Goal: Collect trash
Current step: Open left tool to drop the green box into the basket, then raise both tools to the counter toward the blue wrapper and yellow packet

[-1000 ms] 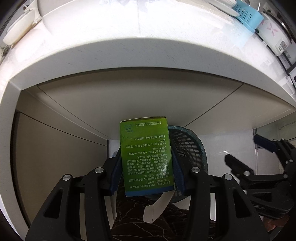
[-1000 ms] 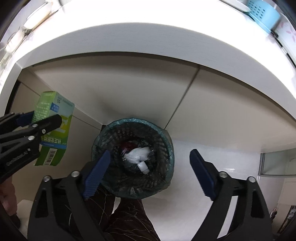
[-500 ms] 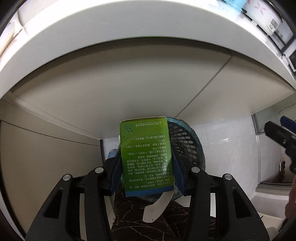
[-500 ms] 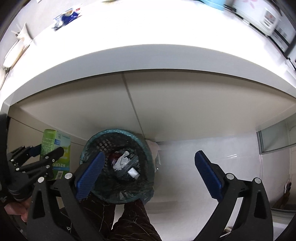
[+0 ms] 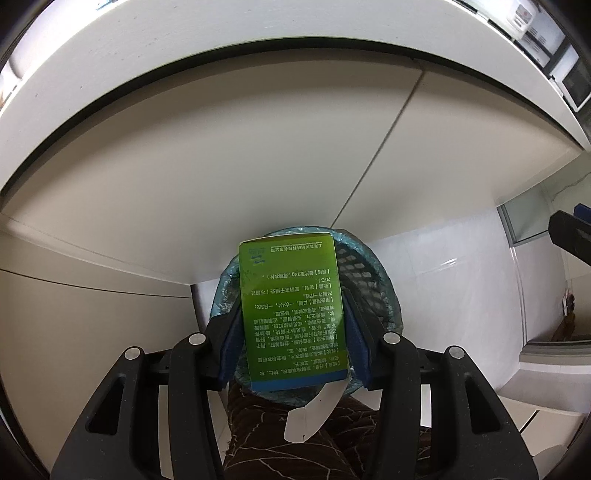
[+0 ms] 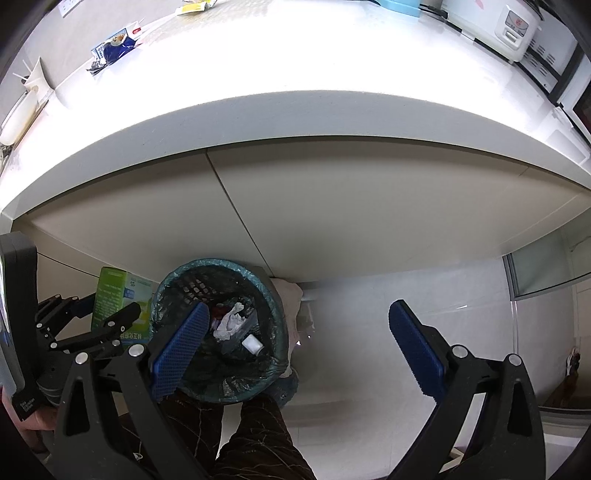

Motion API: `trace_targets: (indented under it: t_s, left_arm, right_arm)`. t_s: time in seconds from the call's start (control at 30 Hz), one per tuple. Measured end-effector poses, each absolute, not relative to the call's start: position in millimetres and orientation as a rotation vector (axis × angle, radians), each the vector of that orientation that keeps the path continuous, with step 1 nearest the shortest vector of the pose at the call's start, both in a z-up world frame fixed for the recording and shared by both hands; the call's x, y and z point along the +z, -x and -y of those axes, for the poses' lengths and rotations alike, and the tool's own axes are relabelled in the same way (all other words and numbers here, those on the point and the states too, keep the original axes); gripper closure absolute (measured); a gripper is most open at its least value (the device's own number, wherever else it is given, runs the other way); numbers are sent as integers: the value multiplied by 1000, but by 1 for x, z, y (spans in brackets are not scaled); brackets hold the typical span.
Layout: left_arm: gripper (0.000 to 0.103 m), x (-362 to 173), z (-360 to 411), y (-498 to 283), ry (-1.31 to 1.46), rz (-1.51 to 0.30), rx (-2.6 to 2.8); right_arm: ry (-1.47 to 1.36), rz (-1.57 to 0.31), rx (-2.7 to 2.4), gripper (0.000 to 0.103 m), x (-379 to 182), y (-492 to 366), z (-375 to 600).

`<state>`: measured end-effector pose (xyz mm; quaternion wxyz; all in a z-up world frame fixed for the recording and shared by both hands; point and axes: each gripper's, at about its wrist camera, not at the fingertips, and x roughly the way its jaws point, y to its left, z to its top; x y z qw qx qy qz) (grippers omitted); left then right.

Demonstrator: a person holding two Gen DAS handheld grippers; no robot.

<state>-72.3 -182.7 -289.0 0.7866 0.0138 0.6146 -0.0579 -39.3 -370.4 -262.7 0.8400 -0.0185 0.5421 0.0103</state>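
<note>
White counter (image 6: 295, 74) overhangs beige cabinet doors (image 5: 221, 184); tiled floor (image 6: 369, 350) below.

White counter above cream cabinets and a pale tiled floor

A white countertop (image 6: 295, 70) spans the top, with a white rice cooker (image 6: 519, 27) at its far right and a pale blue basket (image 6: 400, 5) beside it. Cream cabinet doors (image 6: 369, 210) sit under the overhanging edge, split by a thin seam. Below lies a glossy white tiled floor (image 6: 369, 332). Dark patterned trousers (image 6: 258, 435) fill the bottom centre.
</note>
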Motion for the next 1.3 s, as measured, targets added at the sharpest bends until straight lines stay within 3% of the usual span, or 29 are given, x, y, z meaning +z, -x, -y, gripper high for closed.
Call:
trace_targets:
  t_s: [0.3,0.47,0.63,1.3]
  left_arm:
    - [30,-277,180,76,-35,-1302,-129]
    - [10,-259,174,81,21,-1270,-111]
    - [6,-224,169,84,43,-1204,-105]
    - [6,-111,127,77,127,-1096,0]
  right_arm:
    - [41,-1148,38,9,-264,38,367]
    - [32,-1142,46,9,-261,36,364]
    - [38,-1107,67,9,-243,35,358]
    - [149,-956,181,9,-144,21,312]
